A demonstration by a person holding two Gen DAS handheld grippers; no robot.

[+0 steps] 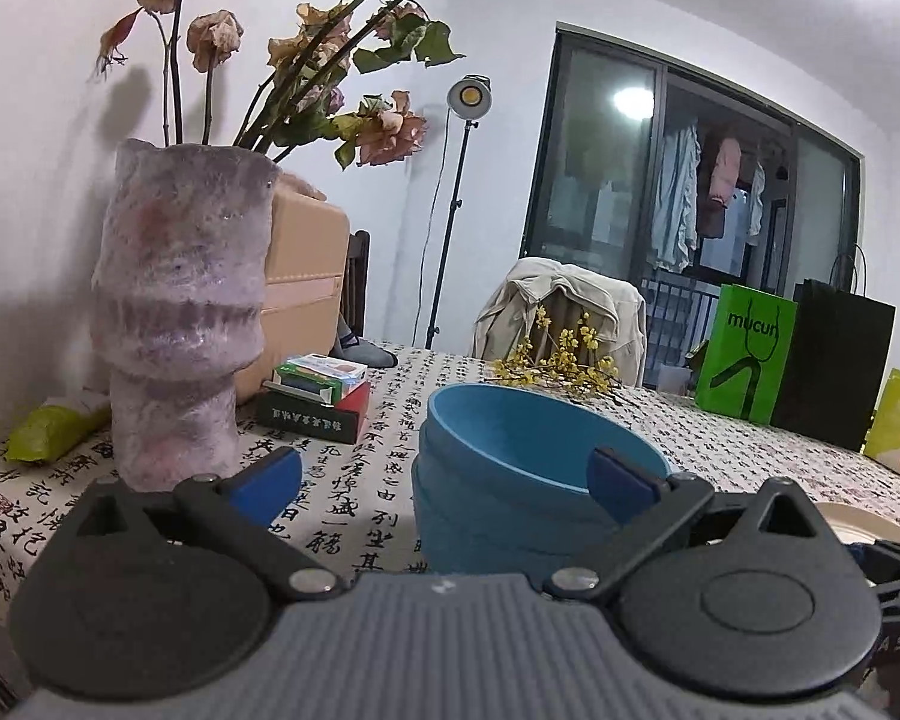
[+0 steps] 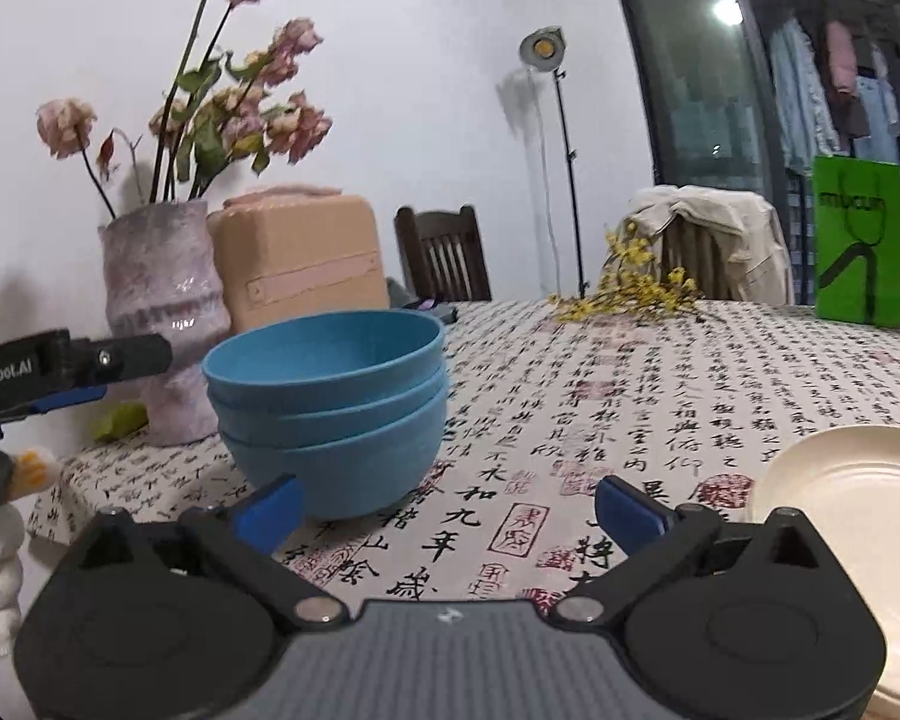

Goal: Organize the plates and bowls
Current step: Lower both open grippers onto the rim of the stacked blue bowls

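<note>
Three blue bowls (image 2: 330, 402) stand nested in one stack on the calligraphy tablecloth (image 2: 630, 396). In the left wrist view the same stack of blue bowls (image 1: 510, 474) is close ahead, right of centre. My left gripper (image 1: 450, 483) is open; its right pad overlaps the stack's near rim in the picture, and nothing is gripped. My right gripper (image 2: 450, 513) is open just in front of the stack, nothing between its pads. The left gripper's fingers (image 2: 108, 360) show left of the bowls, apart from them. Cream plates (image 2: 858, 516) lie at the right, beside the right gripper.
A tall purple vase (image 1: 180, 324) of dried flowers stands left of the bowls, with a cardboard box (image 2: 300, 258) behind it. Small boxes (image 1: 318, 396), yellow sprigs (image 1: 558, 360), a green bag (image 1: 744, 354) and a black bag (image 1: 834, 360) sit farther back. Chairs stand beyond the table.
</note>
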